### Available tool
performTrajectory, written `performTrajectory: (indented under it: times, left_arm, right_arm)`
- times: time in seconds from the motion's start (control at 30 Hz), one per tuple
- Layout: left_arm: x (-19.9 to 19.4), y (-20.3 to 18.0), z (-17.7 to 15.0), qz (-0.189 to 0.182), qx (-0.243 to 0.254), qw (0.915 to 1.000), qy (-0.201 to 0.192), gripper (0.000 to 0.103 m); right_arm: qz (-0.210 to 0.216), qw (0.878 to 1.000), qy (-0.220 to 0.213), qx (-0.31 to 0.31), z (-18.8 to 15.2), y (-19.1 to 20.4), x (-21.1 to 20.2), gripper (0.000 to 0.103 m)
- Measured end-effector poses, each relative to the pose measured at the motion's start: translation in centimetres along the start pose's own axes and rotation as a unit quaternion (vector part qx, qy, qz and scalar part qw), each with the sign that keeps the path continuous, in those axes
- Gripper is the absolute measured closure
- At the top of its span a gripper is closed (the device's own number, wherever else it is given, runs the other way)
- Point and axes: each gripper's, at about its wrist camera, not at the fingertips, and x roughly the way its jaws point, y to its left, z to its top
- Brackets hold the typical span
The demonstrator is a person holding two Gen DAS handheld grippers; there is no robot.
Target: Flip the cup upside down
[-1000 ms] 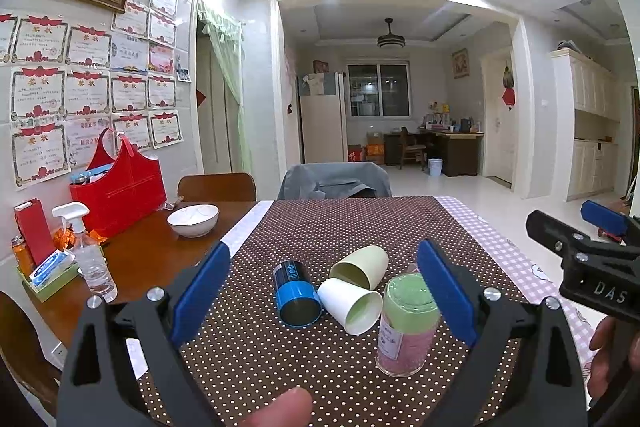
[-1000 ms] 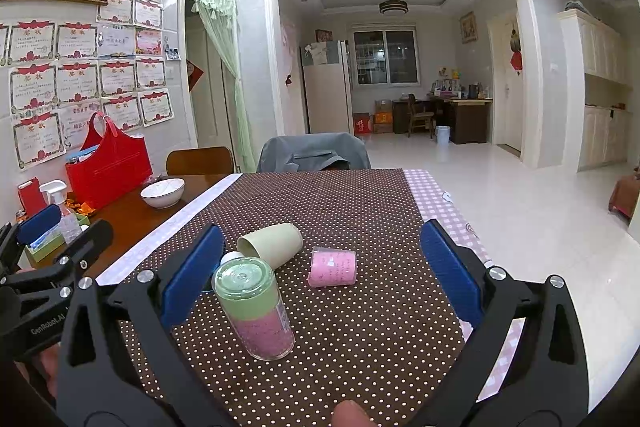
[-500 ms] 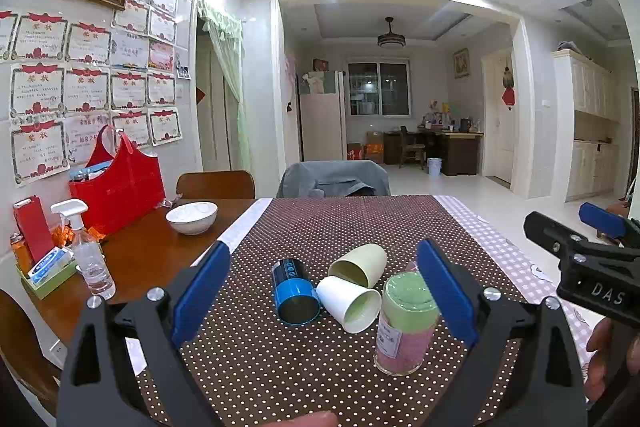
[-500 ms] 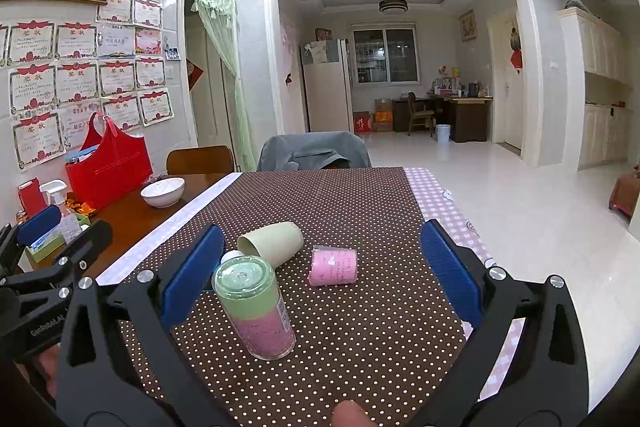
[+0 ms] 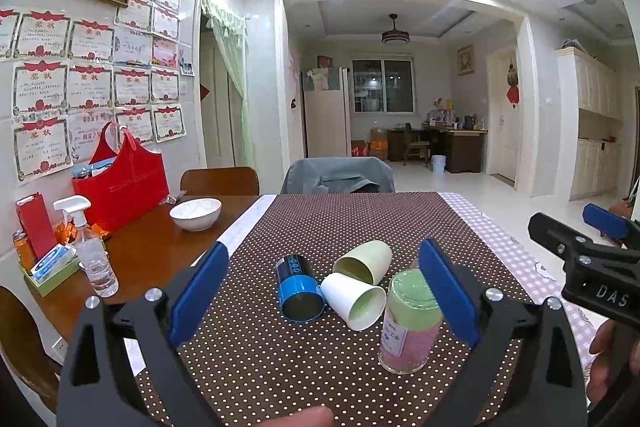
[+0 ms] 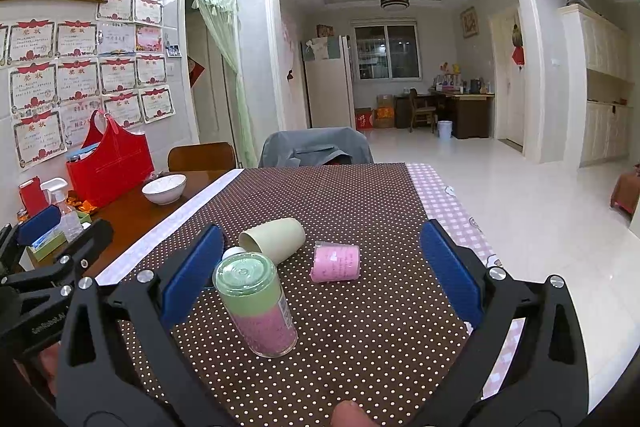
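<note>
On the brown dotted tablecloth (image 5: 320, 367) several cups lie on their sides: a blue cup (image 5: 298, 287), a white cup (image 5: 354, 301) and a pale green cup (image 5: 364, 261), also in the right wrist view (image 6: 274, 237). A pink cup (image 6: 335, 261) lies on its side. A green-and-pink cup (image 5: 410, 321) stands upside down, also in the right wrist view (image 6: 256, 303). My left gripper (image 5: 324, 291) is open and empty, above the table before the cups. My right gripper (image 6: 320, 275) is open and empty, with the green-and-pink cup near its left finger.
A white bowl (image 5: 195, 213), a red bag (image 5: 120, 183), a spray bottle (image 5: 90, 247) and a box of small items (image 5: 48, 267) sit on the bare wood at the left. Chairs (image 5: 338, 175) stand at the table's far end. The table's right edge (image 6: 460, 211) drops to the floor.
Both grippers stay open and nearly still. The left wrist view has shifted very slightly.
</note>
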Motion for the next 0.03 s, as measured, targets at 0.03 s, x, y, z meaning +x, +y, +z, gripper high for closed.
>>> performTrajectory:
  times: [0.03]
  left_arm:
    - [0.03,0.02,0.01,0.001,0.000,1.0000,0.000,0.009]
  right_arm:
    - [0.000,1.000,0.000,0.000,-0.07,0.09,0.00,0.006]
